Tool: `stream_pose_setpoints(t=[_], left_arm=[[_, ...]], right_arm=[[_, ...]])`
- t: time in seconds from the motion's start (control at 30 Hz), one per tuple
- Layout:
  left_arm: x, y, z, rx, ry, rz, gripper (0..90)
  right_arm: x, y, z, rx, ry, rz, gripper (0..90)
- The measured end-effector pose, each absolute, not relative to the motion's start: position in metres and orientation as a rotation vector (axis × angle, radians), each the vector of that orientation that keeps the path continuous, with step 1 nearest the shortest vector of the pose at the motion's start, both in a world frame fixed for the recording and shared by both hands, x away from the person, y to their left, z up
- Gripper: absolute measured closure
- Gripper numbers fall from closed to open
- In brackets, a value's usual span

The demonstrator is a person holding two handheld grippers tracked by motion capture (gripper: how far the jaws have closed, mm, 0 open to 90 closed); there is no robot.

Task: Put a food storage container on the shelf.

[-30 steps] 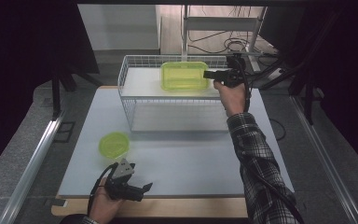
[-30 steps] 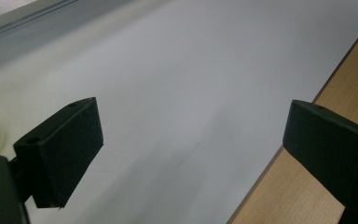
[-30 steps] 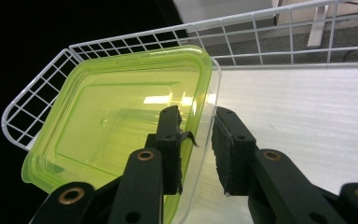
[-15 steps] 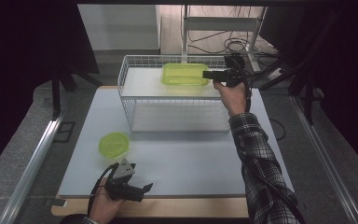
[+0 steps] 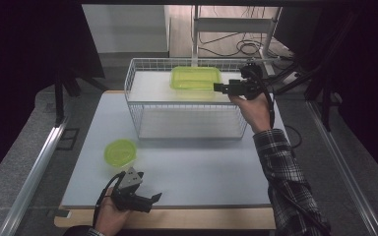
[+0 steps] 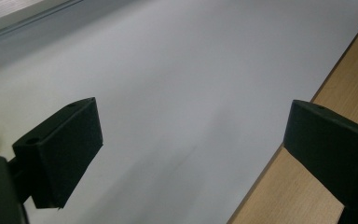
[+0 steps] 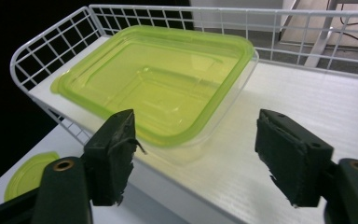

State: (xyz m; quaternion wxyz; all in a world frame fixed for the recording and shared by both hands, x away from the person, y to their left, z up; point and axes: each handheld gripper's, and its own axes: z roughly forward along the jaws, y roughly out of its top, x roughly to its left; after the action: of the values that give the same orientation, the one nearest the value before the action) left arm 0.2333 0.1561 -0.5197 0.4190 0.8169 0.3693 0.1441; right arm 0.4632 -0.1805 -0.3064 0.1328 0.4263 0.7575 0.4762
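Since a second ago my right gripper [image 5: 218, 88] has let go of the green container [image 5: 196, 77] and drawn back a little; its jaws have just been opening and nothing sits between them now. Nearest me, the left gripper [image 5: 153, 197] rests released over the table's front edge [image 5: 202, 219], with the round lid [image 5: 120, 151] just beyond. Farther off, the container sits on the wire rack [image 5: 187, 110]. I'd back straight out, keeping clear of the rim.

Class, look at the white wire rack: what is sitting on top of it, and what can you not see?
On the wire rack sits a green-lidded clear box. The lid looks shut, and nothing can be made out inside through it. The shelf under the box is covered.
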Motion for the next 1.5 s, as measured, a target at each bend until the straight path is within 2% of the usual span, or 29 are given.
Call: stream_pose_setpoints(t=[0.43, 0.83, 1.5], left_arm=[[0.234, 0.156, -0.52, 2.035, 0.896, 0.372, 1.9], [0.234, 0.157, -0.52, 2.015, 0.897, 0.378, 1.9], [0.234, 0.158, -0.519, 2.037, 0.911, 0.38, 2.4]], right_arm=[[0.434, -0.186, -0.314, 1.109, 2.251, 1.358, 14.4], [0.412, -0.189, -0.328, 1.066, 2.277, 1.369, 8.8], [0.361, -0.217, -0.381, 1.03, 2.317, 1.306, 0.3]])
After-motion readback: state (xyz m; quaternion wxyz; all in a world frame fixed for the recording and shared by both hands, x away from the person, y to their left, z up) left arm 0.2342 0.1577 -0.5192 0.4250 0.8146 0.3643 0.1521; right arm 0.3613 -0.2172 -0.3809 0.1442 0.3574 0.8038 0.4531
